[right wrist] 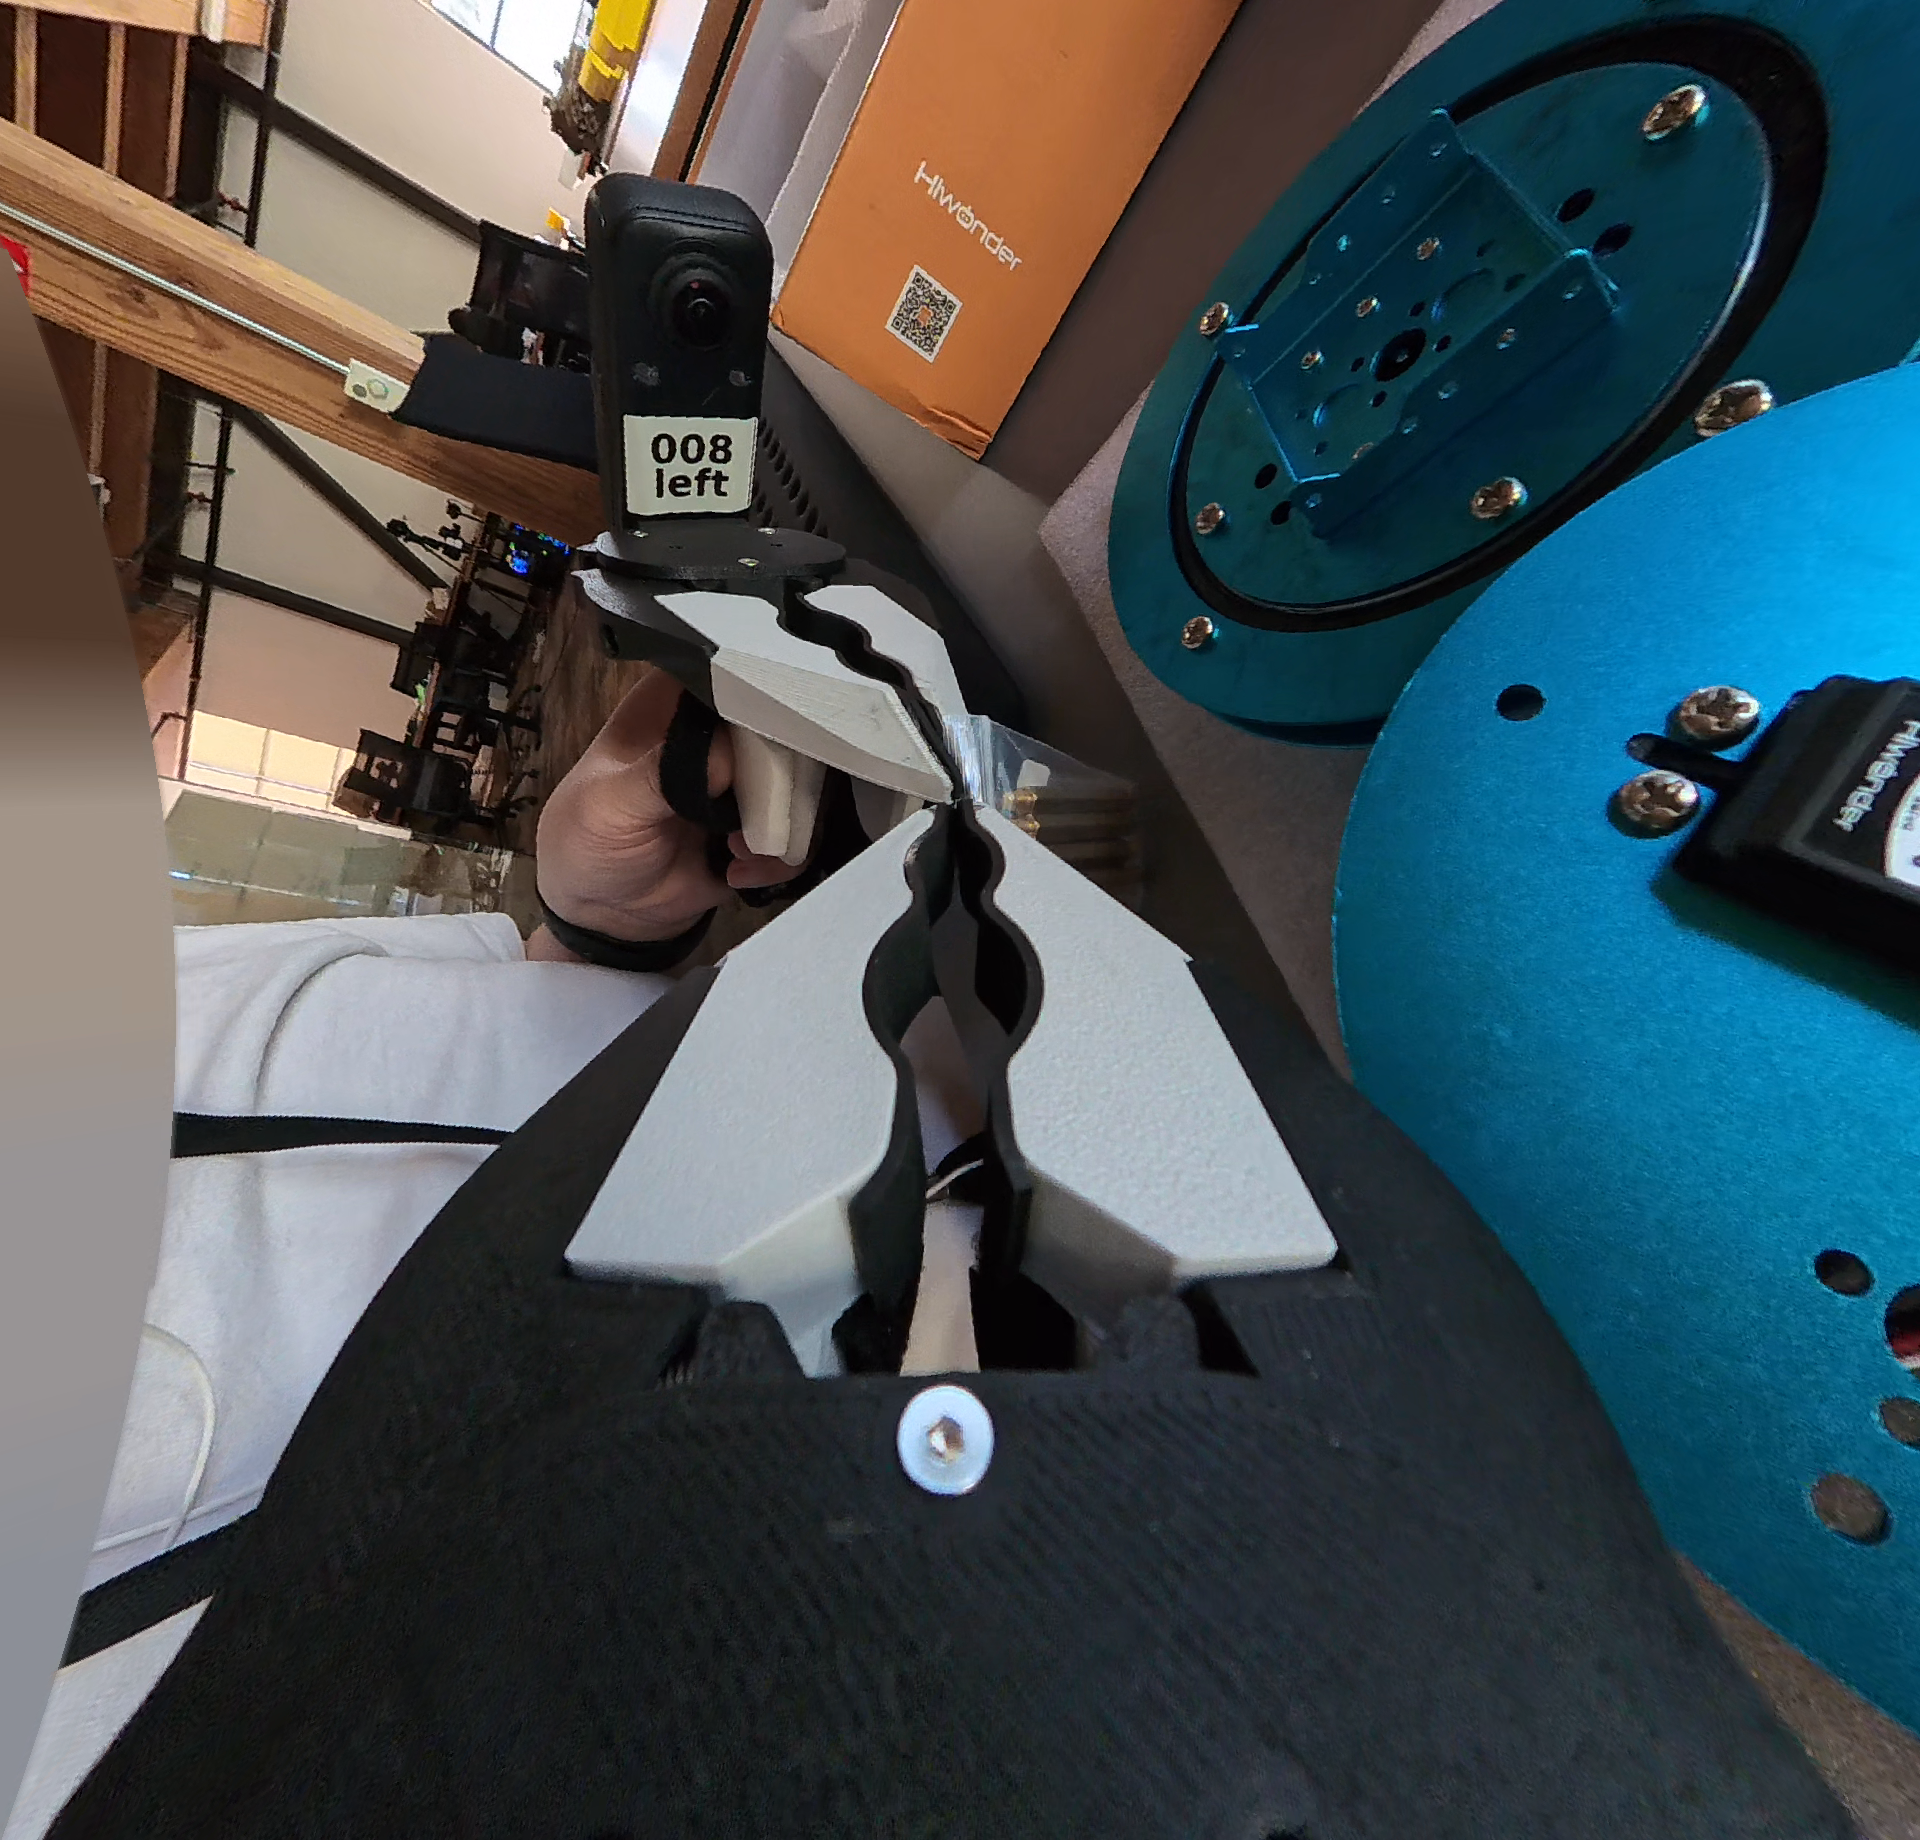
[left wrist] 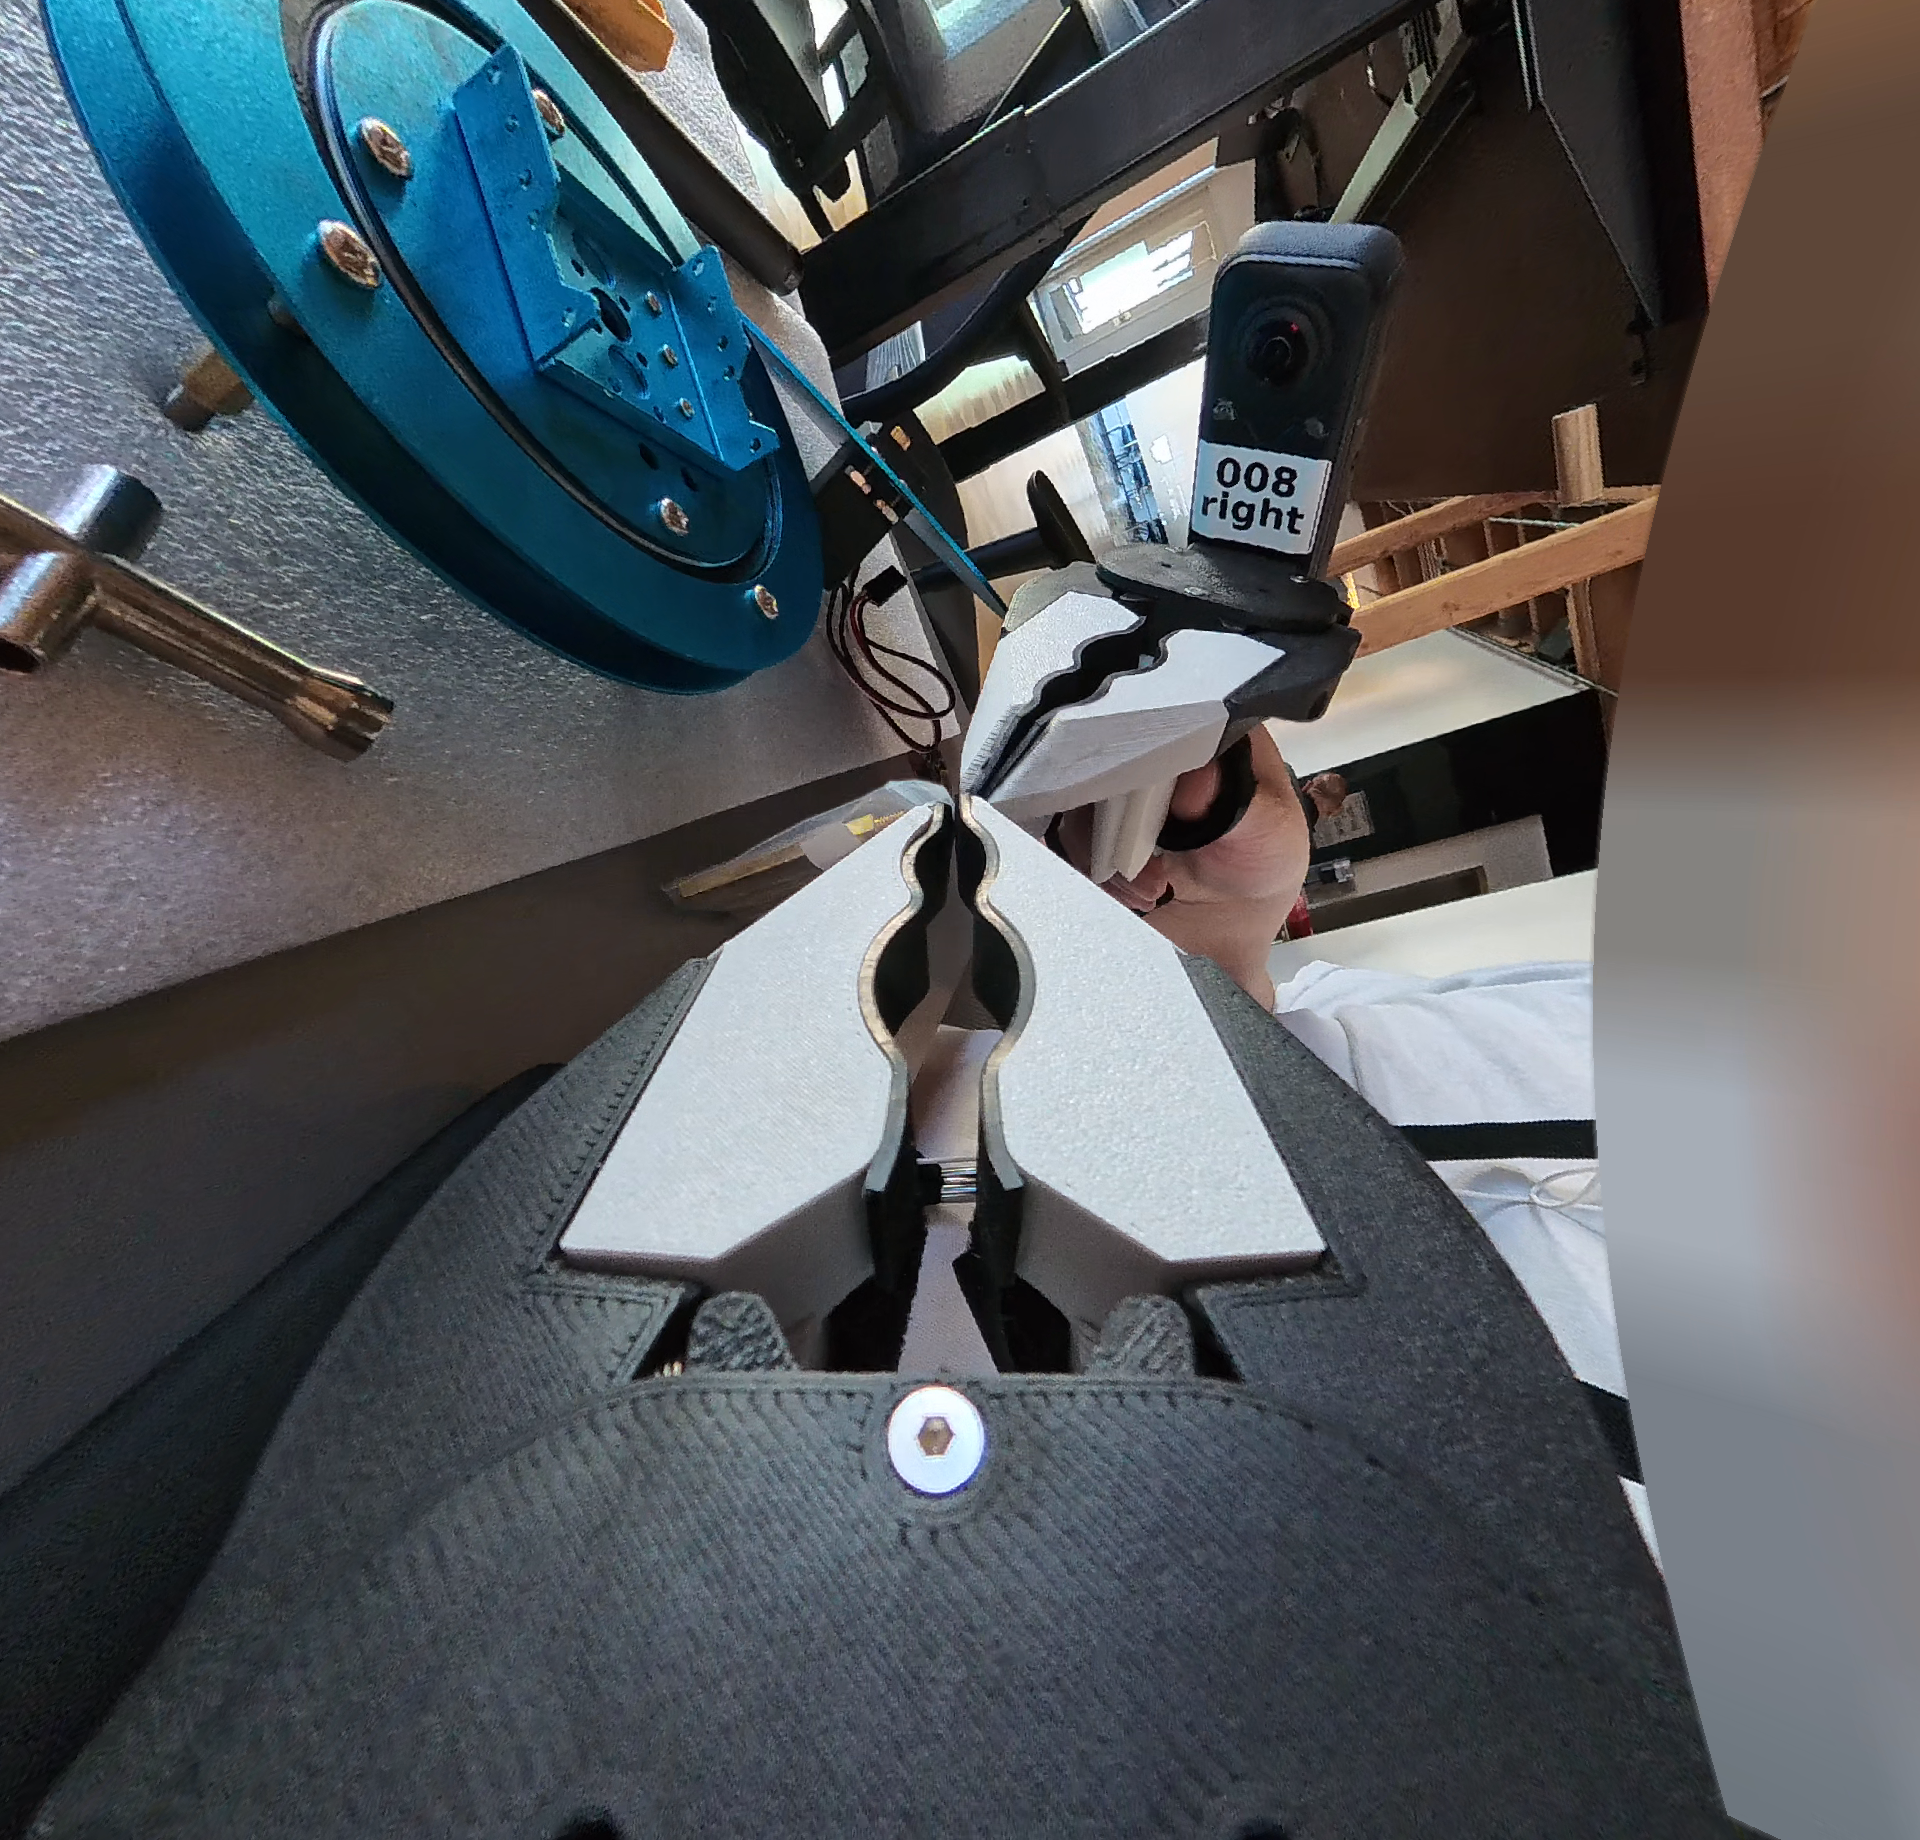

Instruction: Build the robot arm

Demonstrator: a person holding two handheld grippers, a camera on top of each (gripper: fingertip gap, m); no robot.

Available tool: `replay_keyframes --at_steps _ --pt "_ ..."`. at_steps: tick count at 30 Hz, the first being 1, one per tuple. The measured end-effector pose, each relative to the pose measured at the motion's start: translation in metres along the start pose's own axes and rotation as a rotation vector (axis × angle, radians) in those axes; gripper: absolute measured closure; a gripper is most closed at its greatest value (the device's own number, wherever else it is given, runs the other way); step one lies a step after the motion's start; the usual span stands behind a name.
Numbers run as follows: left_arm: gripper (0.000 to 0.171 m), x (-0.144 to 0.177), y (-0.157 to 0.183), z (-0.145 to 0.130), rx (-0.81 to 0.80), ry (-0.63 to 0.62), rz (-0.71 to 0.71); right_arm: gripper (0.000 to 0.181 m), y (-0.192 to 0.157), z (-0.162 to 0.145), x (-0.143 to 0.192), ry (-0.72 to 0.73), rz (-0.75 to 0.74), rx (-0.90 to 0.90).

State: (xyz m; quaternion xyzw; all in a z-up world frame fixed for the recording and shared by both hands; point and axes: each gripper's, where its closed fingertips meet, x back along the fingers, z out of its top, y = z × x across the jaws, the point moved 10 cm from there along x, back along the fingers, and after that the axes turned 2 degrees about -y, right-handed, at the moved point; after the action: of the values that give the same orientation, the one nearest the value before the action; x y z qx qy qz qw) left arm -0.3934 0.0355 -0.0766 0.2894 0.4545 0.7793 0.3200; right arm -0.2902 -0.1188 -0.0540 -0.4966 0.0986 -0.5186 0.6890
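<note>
My left gripper (left wrist: 956, 805) and my right gripper (right wrist: 951, 816) are both shut, and their tips meet on a small clear plastic bag (right wrist: 1039, 756) with brass parts inside. The bag hangs in the air beside the table edge. It also shows in the left wrist view (left wrist: 831, 840). The right gripper shows in the left wrist view (left wrist: 979, 774), held by a hand. The left gripper shows in the right wrist view (right wrist: 943, 774), also in a hand. A blue round plate (left wrist: 260, 356) with a blue metal bracket (left wrist: 582, 273) lies on the mat; it also shows in the right wrist view (right wrist: 1195, 502).
A second blue disc (right wrist: 1610, 1115) carries a black servo (right wrist: 1829, 824). A steel cross wrench (left wrist: 177, 611) and a brass standoff (left wrist: 208, 393) lie on the grey foam mat (left wrist: 364, 834). Red and black wires (left wrist: 894, 668) hang off the edge. An orange box (right wrist: 1018, 159) stands behind. The tips of both grippers are at nearly the same place. Left tips and right tips are each some 11 cm from the blue round plate (left wrist: 260, 356).
</note>
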Motion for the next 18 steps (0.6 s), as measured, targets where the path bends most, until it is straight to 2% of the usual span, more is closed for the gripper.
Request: replay_keyframes --at_steps 7,18 --pt "0.171 0.0 0.001 -0.001 -0.012 -0.004 0.004 0.181 -0.003 0.0 0.0 -0.012 -0.035 0.021" --pt "0.171 -0.001 0.003 -0.002 -0.03 -0.026 -0.002 0.181 -0.016 0.004 0.0 -0.096 -0.189 0.276"
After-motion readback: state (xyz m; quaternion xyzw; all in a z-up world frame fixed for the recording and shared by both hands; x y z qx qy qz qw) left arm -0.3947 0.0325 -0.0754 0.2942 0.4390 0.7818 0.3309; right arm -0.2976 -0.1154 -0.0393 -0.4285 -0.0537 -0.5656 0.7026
